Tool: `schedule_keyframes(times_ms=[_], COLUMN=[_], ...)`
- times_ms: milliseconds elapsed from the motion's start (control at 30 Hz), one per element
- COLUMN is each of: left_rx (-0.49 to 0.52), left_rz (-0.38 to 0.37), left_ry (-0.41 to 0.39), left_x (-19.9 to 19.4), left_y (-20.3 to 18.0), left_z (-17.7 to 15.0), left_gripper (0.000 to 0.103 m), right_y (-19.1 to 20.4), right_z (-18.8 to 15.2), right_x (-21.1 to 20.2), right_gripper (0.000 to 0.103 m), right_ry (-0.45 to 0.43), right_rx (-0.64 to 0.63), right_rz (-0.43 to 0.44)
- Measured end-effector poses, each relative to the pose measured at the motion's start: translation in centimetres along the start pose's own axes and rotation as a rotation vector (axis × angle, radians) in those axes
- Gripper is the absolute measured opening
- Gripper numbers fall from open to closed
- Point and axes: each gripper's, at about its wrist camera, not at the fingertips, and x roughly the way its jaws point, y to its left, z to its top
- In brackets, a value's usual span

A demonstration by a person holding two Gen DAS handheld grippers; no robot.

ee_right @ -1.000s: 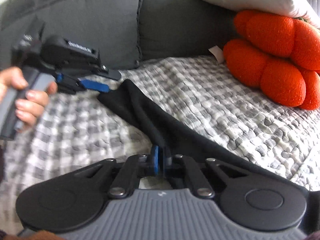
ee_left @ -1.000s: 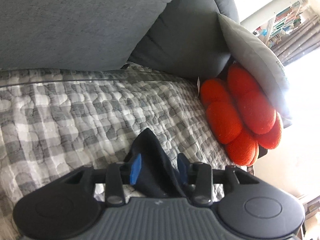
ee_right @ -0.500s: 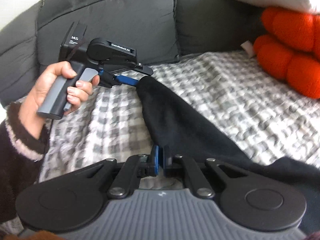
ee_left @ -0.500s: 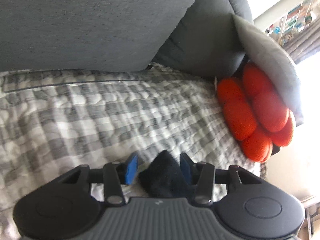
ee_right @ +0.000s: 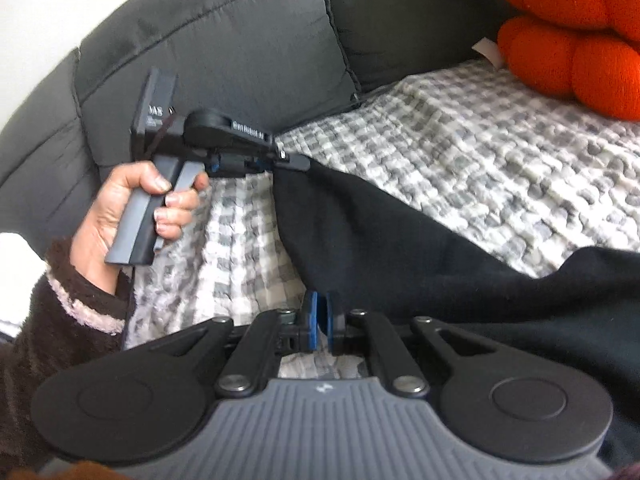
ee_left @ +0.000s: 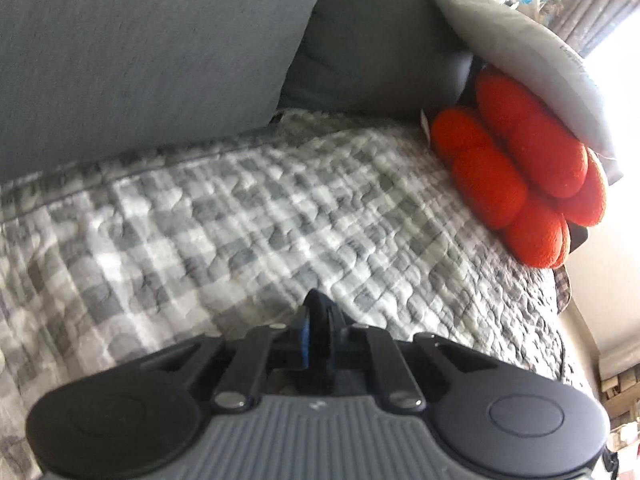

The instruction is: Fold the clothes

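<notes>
Black garment pinched by both closed grippers; right view alone shows hand, garment's spread.

left gripper: jaws pinched on black cloth | under it: checked quilt | right: orange cushion, grey pillow

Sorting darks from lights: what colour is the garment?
Black garment, clearest in the right wrist view.

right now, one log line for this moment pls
left gripper: shut on black garment | right gripper: shut on black garment | garment over checked quilt
</notes>
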Motion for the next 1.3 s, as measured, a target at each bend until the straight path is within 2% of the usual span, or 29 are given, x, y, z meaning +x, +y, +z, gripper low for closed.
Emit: schedule_keyframes(times_ms=[100,133,233,267,367,467,500,533,600,667,733,767,867,933,1000,1067,1100,1167,1200,1233,1267,1300], left_rx=[-0.017,-0.021,-0.015,-0.023,-0.069,-0.126,-0.137,-0.15,-0.178,-0.191,-0.181,-0.17,-0.14,-0.12,-0.089,-0.062,-0.051,-0.036,-0.024,-0.014,-0.005,-0.001], left_rz=[-0.086,-0.094,-0.022,-0.011,0.006,0.106,0.139,0.148,0.125,0.094,0.069,0.062,0.058,0.048,0.045,0.047,0.05,0.069,0.084,0.089,0.093,0.088], left_ry=[-0.141,-0.195,-0.317,-0.321,-0.283,-0.215,-0.19,-0.173,-0.132,-0.091,-0.061,-0.05,-0.037,-0.059,-0.079,-0.077,-0.074,-0.096,-0.122,-0.168,-0.212,-0.25], left_x=[-1.8,-2.6,-4.0,-3.8,-2.3,-1.2,-1.1,-1.3,-1.4,-1.6,-1.6,-1.4,0.0,0.7,1.4,2.2,2.6,2.8,2.3,1.5,0.7,0.1], left_y=[0.2,0.3,0.6,0.9,2.3,3.6,3.9,4.2,4.6,4.7,4.4,4.2,3.3,3.0,2.4,1.9,1.8,1.4,1.0,0.7,0.3,0.1], left_z=[0.2,0.3,0.5,0.5,0.6,0.6,0.6,0.7,1.0,1.1,1.1,1.1,0.6,0.3,0.1,0.0,0.0,0.0,0.0,0.1,0.2,0.3], left_gripper=[0.007,0.007,0.007,0.008,0.01,0.013,0.018,0.028,0.036,0.036,0.038,0.039,0.039,0.037,0.036,0.019,0.005,0.004,0.004,0.004,0.004,0.004], right_y=[0.2,0.3,0.7,0.8,1.2,1.4,1.5,1.5,1.6,1.7,2.0,2.1,2.6,2.9,2.9,2.9,2.9,2.9,2.9,2.9,2.9,2.9], right_z=[0.0,0.1,0.7,0.9,1.1,1.1,1.1,1.2,1.3,1.5,1.7,1.8,2.0,2.0,2.3,2.5,2.7,2.9,3.0,3.2,3.3,3.4], right_x=[0.3,0.5,1.3,1.8,3.2,3.8,3.7,3.5,3.0,2.8,2.9,3.0,3.5,4.1,4.5,4.9,5.1,5.5,5.7,5.9,6.1,6.3], right_gripper=[0.005,0.004,0.004,0.004,0.004,0.006,0.017,0.017,0.017,0.021,0.048,0.052,0.053,0.053,0.053,0.051,0.047,0.038,0.02,0.006,0.006,0.0], right_ry=[-0.011,-0.015,-0.021,-0.017,0.002,0.004,-0.005,-0.011,-0.017,-0.02,-0.024,-0.028,-0.048,-0.061,-0.062,-0.064,-0.065,-0.066,-0.067,-0.068,-0.069,-0.069], right_rx=[0.004,0.002,-0.013,-0.024,-0.032,-0.024,-0.017,-0.015,-0.015,-0.031,-0.053,-0.067,-0.114,-0.147,-0.15,-0.154,-0.155,-0.158,-0.16,-0.161,-0.163,-0.164], right_rz=[-0.008,-0.008,-0.009,-0.013,-0.009,-0.025,-0.03,-0.031,-0.041,-0.052,-0.069,-0.077,-0.114,-0.152,-0.149,-0.145,-0.143,-0.139,-0.137,-0.135,-0.133,-0.131])
